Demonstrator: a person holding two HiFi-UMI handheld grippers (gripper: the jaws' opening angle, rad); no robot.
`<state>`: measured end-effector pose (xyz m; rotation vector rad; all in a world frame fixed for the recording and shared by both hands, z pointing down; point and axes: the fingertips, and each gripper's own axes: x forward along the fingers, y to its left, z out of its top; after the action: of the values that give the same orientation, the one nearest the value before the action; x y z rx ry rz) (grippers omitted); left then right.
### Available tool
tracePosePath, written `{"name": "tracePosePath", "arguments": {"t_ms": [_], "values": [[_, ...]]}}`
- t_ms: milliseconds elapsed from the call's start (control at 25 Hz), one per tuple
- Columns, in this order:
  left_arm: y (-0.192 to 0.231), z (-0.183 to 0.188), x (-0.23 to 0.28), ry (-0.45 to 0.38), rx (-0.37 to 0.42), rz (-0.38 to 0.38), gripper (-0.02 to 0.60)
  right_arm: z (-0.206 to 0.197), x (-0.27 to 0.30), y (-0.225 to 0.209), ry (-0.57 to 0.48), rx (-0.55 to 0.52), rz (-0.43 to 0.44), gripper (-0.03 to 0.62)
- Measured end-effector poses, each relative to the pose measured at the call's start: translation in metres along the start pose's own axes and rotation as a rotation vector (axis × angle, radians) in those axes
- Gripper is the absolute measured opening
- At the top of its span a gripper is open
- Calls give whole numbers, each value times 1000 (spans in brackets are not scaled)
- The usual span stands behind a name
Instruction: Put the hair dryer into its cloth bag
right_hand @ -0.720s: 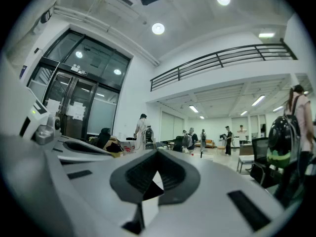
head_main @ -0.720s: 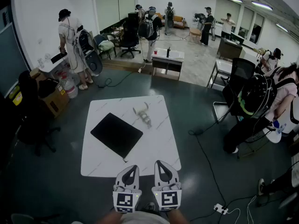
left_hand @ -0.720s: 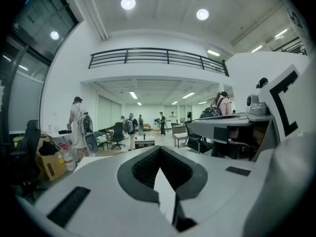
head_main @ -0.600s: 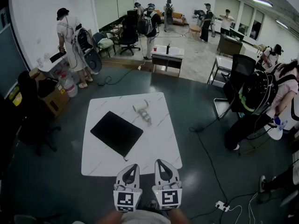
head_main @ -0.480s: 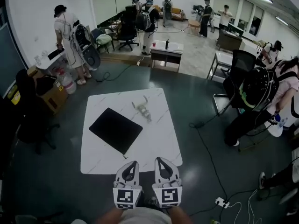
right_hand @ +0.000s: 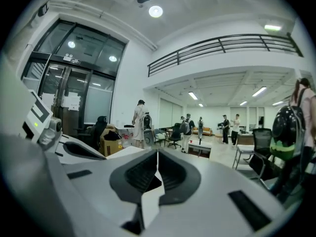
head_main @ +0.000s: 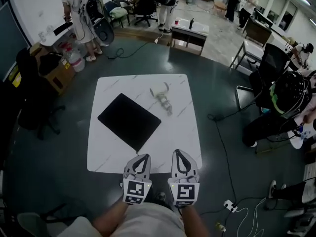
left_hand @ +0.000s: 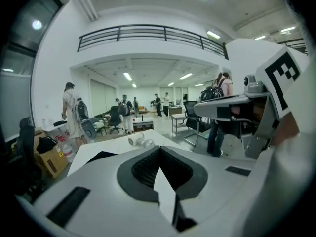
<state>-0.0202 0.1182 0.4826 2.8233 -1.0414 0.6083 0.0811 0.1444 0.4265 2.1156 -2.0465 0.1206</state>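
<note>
A dark grey-green floor (head_main: 59, 181) fills most of the head view, with people, office chairs and small desks standing around its far and right sides. A cardboard box (head_main: 58, 76) sits at the left, and a black cable (head_main: 222, 152) runs across the floor at the right.

In the middle stands a white marbled surface (head_main: 111, 152), roughly square.

The black cloth bag (head_main: 129, 121) lies flat on the left half of the surface, turned so its corners point like a diamond. In the left gripper view it shows as a dark patch (left_hand: 98, 156) on the white top.

The two tongs are held side by side at the near edge of the surface, both pointing away from the person, their tips just over that edge. The left tongs (head_main: 143, 156) are closed, pads together (left_hand: 159, 149), with nothing between them. The right tongs (head_main: 177, 152) are closed the same way (right_hand: 157, 155), also empty. Both are well apart from the bag.

The white hair dryer (head_main: 163, 98) lies on its side on the far right part of the surface, near the bag's far right edge but apart from it. It also shows beyond the left tongs (left_hand: 137, 140).

A white power strip (head_main: 230, 205) lies on the floor at the lower right.
</note>
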Motion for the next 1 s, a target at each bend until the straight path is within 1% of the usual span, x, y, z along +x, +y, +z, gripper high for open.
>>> {"name": "tracePosePath", "arguments": {"t_ms": [120, 200, 280, 360, 440, 520, 600, 760, 880, 1000], "values": [[28, -20, 16, 63, 19, -1, 8, -9, 26, -4, 50, -4, -4, 17], [47, -35, 25, 93, 15, -13, 8, -17, 43, -5, 86, -15, -10, 17], [65, -51, 28, 117, -3, -39, 8, -24, 54, -4, 128, -25, -28, 17], [79, -62, 30, 135, -42, -79, 8, -30, 65, -4, 173, -23, -53, 17], [94, -68, 36, 148, -74, -104, 8, -33, 80, -5, 206, -14, -66, 17], [105, -79, 45, 178, -62, -125, 8, -42, 93, -4, 233, 15, -78, 17], [109, -93, 54, 215, -33, -163, 8, -54, 101, -1, 264, 51, -88, 17], [106, -117, 69, 278, -5, -236, 8, -76, 108, 5, 329, 51, -87, 17], [101, -133, 74, 320, -3, -275, 8, -89, 112, 5, 362, 65, -95, 17], [93, -141, 84, 350, 26, -297, 8, -98, 117, 1, 384, 75, -101, 17]]}}
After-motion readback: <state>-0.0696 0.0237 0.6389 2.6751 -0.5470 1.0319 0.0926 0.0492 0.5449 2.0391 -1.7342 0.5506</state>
